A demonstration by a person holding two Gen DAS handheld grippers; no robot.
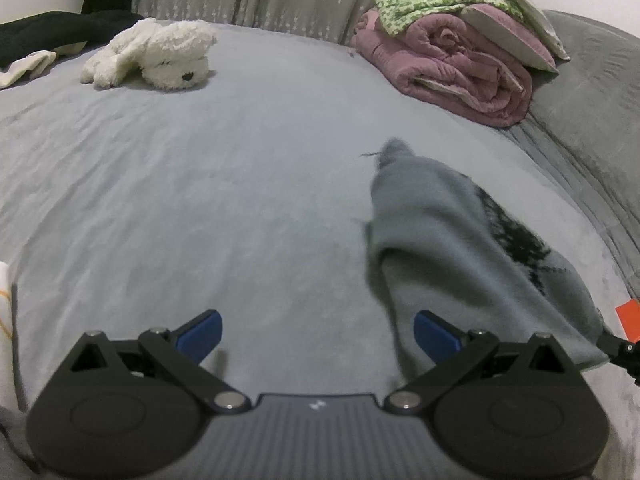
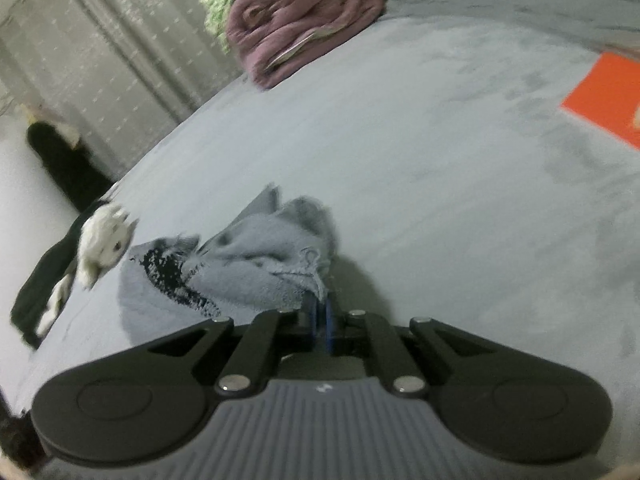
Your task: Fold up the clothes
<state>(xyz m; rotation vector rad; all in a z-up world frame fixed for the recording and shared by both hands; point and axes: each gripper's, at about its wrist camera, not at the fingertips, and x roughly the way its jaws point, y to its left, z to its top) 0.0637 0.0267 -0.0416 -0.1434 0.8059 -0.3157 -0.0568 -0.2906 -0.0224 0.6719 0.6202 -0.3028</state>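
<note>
Right wrist view: grey garment pinched, left tool wide open

Right wrist camera shows the right gripper with its blue fingers pressed together on an edge of the grey garment, which hangs bunched above the grey bedspread. From the left wrist, the left gripper has its fingers spread wide and holds nothing; the garment drapes just beside its right finger, contact unclear.

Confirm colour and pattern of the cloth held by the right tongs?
Blue-grey cloth with a speckled black patch, clearest in the right wrist view.
</note>
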